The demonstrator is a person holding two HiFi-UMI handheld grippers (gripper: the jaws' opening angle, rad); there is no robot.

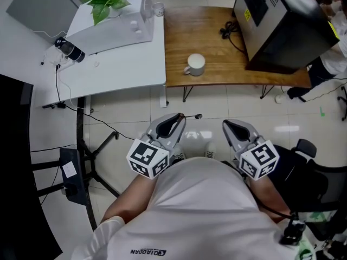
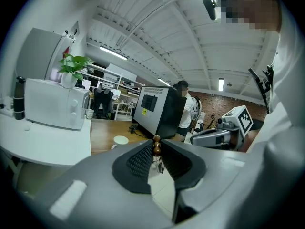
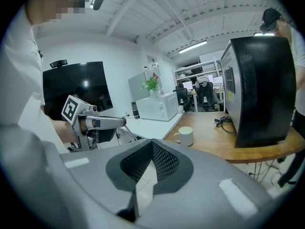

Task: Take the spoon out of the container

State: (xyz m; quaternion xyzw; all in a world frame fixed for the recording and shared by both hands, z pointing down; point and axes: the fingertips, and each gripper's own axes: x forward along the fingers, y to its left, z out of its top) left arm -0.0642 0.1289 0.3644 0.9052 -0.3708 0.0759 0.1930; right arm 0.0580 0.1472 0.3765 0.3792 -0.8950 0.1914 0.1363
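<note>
Left gripper (image 1: 179, 117) tight around spoon (image 1: 193, 116), well apart from mug (image 1: 195, 64).

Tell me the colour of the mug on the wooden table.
White mug, shown best in the right gripper view.

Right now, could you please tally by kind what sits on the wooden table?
White mug: 1
Large black machine: 1
Black cable bundle: 1
Total: 3
</note>
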